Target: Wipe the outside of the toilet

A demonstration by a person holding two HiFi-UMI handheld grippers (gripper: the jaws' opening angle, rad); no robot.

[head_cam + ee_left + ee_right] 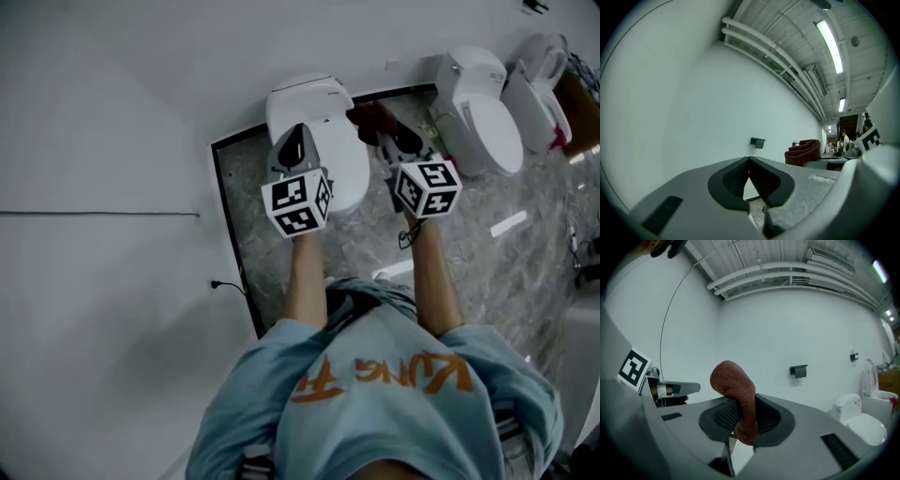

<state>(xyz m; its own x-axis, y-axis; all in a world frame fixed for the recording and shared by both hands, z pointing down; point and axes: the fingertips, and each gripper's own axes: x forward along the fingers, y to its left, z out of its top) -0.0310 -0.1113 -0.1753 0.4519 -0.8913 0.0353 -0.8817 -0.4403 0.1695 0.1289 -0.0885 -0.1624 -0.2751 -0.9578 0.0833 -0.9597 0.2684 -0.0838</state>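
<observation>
We note the right gripper pinching the brown cloth by one fold, and the left gripper pressed together and empty. Firm strokes on the toilet could pull the cloth loose.

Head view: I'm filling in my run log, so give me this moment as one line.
left gripper: shut, empty | right gripper: shut on cloth | toilet: under and ahead of grippers, contact unclear

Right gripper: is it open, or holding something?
Shut: the right gripper clamps a reddish-brown cloth, which bulges up from between its jaws.
</observation>
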